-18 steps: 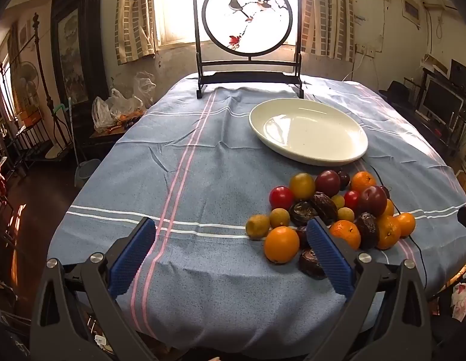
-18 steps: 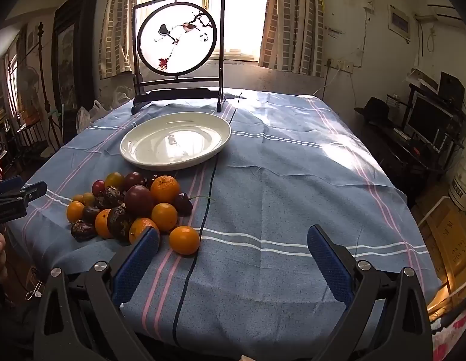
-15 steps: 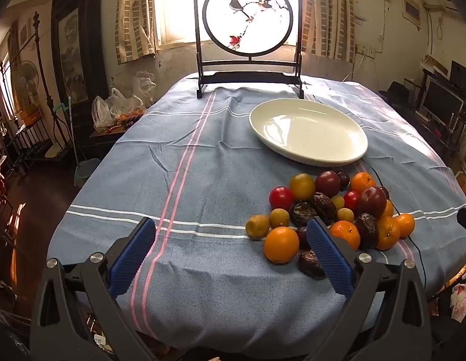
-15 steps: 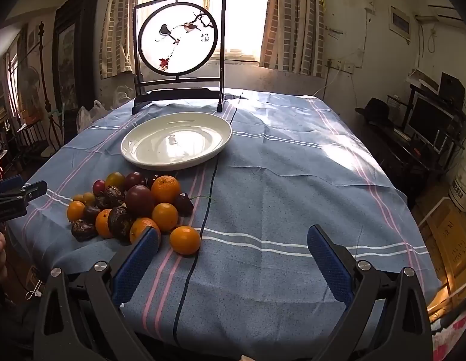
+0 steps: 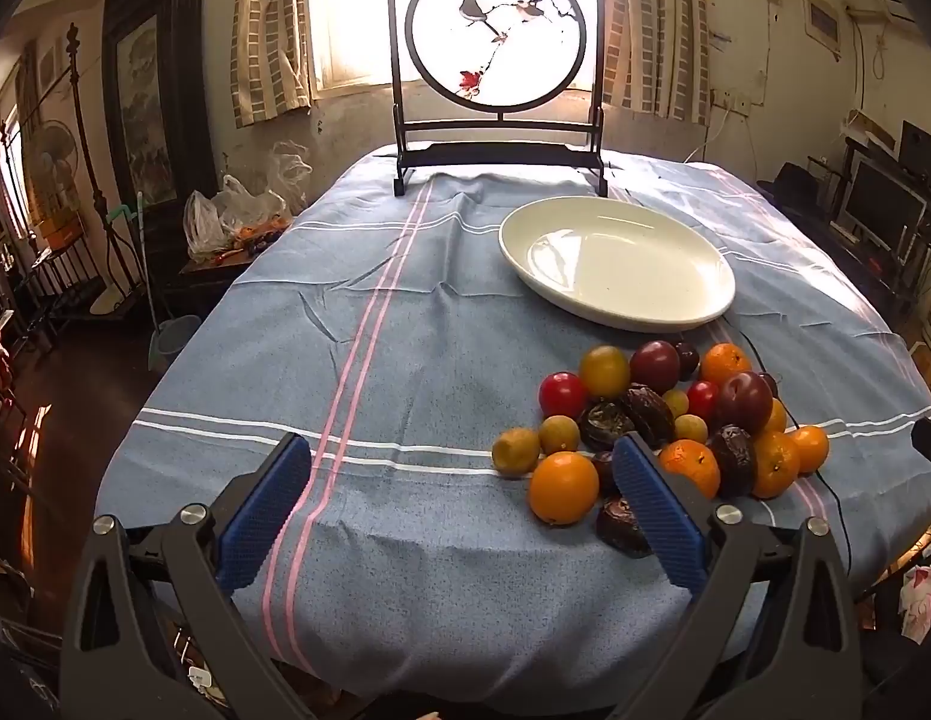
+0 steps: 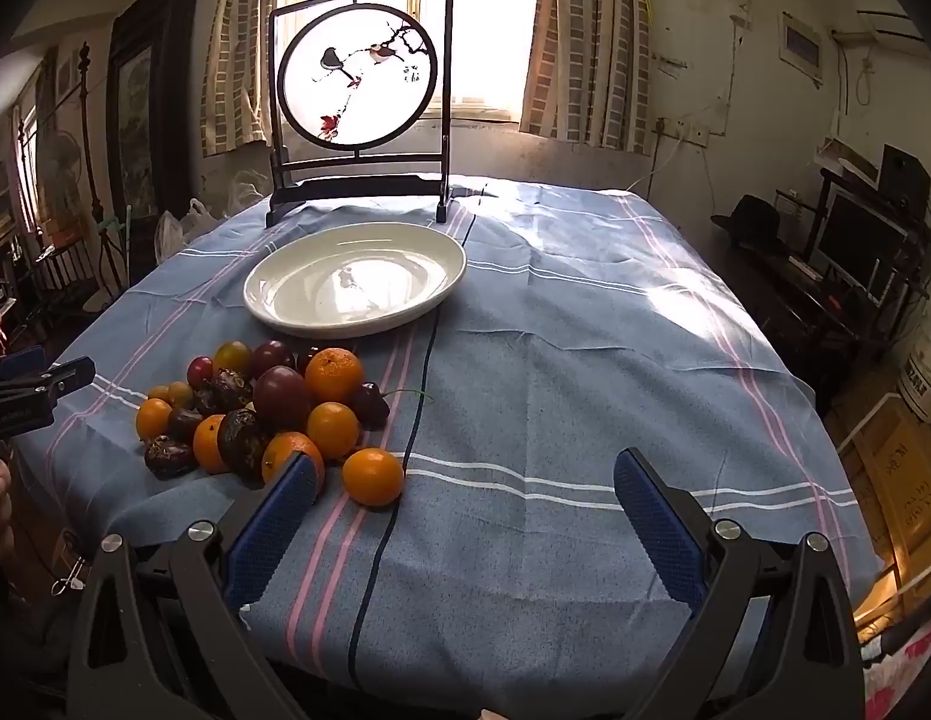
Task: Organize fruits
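A pile of fruit lies on the blue tablecloth: oranges, red and yellow tomatoes, dark plums and wrinkled dates. It also shows in the right wrist view. An empty white oval plate sits just behind the pile, also seen in the right wrist view. My left gripper is open and empty at the near table edge, left of the pile. My right gripper is open and empty, right of the pile; one orange lies just inside its left finger.
A dark-framed round bird screen stands at the table's far end. A thin dark cable runs along the cloth past the plate. The left gripper's side shows at the left edge of the right wrist view. Furniture lines both sides of the room.
Almost nothing differs. The right wrist view has shifted very slightly; the fruit, plate and both open grippers stand as before.
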Demonstrator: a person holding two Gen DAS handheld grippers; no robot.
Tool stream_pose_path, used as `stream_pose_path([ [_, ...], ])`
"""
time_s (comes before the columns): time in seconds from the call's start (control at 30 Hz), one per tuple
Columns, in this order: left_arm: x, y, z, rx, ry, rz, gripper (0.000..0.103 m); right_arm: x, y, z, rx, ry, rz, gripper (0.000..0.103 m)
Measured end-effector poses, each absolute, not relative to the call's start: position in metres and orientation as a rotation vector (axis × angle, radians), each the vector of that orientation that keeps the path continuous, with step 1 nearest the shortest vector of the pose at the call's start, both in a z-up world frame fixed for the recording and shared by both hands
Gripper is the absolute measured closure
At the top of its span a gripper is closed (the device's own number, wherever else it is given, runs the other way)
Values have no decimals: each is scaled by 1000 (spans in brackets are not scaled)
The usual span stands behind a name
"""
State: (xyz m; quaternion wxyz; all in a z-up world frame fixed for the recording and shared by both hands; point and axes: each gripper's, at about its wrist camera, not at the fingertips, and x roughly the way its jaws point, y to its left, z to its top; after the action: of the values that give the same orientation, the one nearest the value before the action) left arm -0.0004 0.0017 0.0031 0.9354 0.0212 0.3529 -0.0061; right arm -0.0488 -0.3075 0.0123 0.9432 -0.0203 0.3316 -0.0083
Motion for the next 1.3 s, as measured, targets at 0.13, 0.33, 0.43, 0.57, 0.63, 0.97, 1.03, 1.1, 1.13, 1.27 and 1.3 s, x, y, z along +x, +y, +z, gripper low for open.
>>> stream_pose_path([
  [0.13,-2,3,2,40,719,-14,5,-49,-306,13,-41,675,-15,4],
  [0.33,-2,3,1,37,720,-12,5,-50,-304,14,-39,680,-14,4],
  [0.43,-2,2,1,38,719,-12,5,-52,-304,15,-38,678,-15,4],
  [0.57,-2,3,1,36,720,-13,5,-51,-303,13,-39,681,-12,4],
  [0.63,-2,3,1,37,720,-13,5,-52,-302,13,-39,683,-12,4],
  [0.97,-2,3,2,38,720,-11,5,-53,-302,4,-24,695,11,4],
  [1.03,-2,3,2,37,719,-13,5,-53,-302,4,-22,696,13,4],
  [1.1,-3,2,1,40,716,-14,5,-54,-301,3,-21,696,15,4],
  [1.13,-4,2,1,42,714,-14,5,-54,-301,3,-22,696,15,4],
  [1.27,-6,0,0,47,711,-15,5,-54,-301,3,-21,697,16,4],
  [1.3,-6,0,0,46,711,-16,5,-54,-301,3,-20,698,17,4],
])
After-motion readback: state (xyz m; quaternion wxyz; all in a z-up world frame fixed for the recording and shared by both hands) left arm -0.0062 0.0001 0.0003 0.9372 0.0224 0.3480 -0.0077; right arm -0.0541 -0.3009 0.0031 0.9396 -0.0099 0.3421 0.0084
